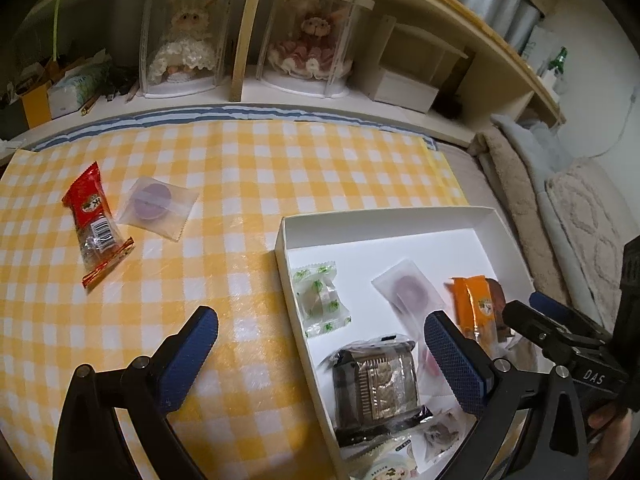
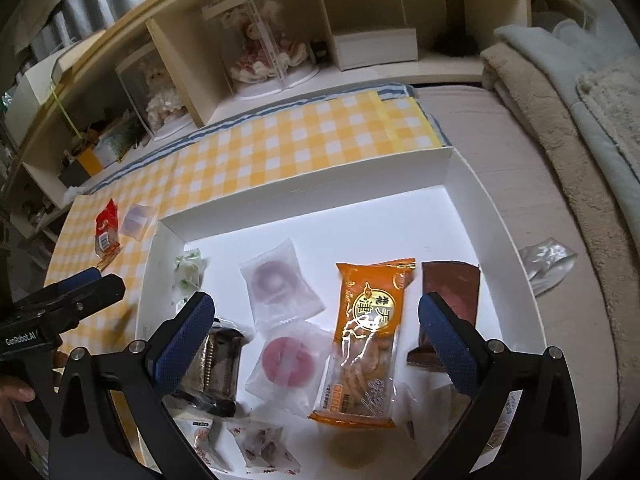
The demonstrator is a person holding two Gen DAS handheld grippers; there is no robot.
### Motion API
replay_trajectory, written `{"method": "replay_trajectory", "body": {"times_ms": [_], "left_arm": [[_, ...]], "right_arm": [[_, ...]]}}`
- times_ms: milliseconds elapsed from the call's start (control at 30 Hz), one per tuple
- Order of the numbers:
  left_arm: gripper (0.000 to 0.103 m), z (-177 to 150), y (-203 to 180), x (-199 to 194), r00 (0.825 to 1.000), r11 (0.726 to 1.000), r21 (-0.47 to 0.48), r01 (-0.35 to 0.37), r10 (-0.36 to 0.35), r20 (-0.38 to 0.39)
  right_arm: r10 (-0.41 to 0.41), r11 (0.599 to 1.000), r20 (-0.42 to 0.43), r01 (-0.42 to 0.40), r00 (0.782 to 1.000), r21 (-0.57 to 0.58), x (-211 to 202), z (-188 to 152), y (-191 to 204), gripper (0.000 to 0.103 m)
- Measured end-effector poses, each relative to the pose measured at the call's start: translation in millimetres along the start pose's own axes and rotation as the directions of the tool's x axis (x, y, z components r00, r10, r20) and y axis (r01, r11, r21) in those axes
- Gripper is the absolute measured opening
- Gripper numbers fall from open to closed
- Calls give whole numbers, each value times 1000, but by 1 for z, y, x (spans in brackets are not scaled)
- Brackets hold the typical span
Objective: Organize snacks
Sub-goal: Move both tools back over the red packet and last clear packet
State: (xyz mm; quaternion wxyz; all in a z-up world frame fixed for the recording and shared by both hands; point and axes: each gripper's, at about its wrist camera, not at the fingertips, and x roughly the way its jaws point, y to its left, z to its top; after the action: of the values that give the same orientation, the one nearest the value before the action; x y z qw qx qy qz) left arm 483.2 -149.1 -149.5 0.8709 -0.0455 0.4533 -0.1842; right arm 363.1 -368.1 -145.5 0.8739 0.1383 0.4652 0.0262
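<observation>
hidden: brown flat packet (image 2: 452, 284) partly behind right hand-held gripper finger (image 2: 448, 344) | cut off: pale snack packets (image 2: 264, 450) at white cardboard box's near end run past bottom edge | unreadable: barcode on red wrapped snack bar (image 1: 94, 224), too small | blurred: green-and-white wrapped candy (image 2: 186, 278)

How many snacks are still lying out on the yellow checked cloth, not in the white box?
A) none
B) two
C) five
B: only the red wrapped snack and the clear packet with a purple round sweet lie on the yellow checked cloth, side by side, well away from the white cardboard box that holds the other snacks.
</observation>
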Motion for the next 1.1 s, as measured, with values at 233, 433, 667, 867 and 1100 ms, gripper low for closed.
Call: {"method": "replay_trajectory", "body": {"times_ms": [233, 433, 667, 867, 1100], "left_arm": [[103, -3, 2, -24, 1000, 1000, 15, -2, 2, 11], [103, -4, 5, -54, 999, 999, 39, -3, 1, 34], [103, -6, 20, -91, 998, 999, 47, -22, 19, 65], [103, -7, 44, -122, 994, 999, 32, -45, 41, 103], [103, -9, 82, -153, 987, 996, 4, -84, 83, 138]], "right_arm": [[-7, 1000, 22, 7, 1000, -11, -17, -4, 5, 103], [-22, 1000, 52, 23, 998, -16, -34, -4, 12, 103], [-24, 999, 91, 27, 996, -40, -53, 0, 26, 103], [-11, 998, 131, 19, 991, -62, -66, 4, 45, 103], [10, 996, 134, 2, 991, -86, -61, 7, 69, 103]]}}
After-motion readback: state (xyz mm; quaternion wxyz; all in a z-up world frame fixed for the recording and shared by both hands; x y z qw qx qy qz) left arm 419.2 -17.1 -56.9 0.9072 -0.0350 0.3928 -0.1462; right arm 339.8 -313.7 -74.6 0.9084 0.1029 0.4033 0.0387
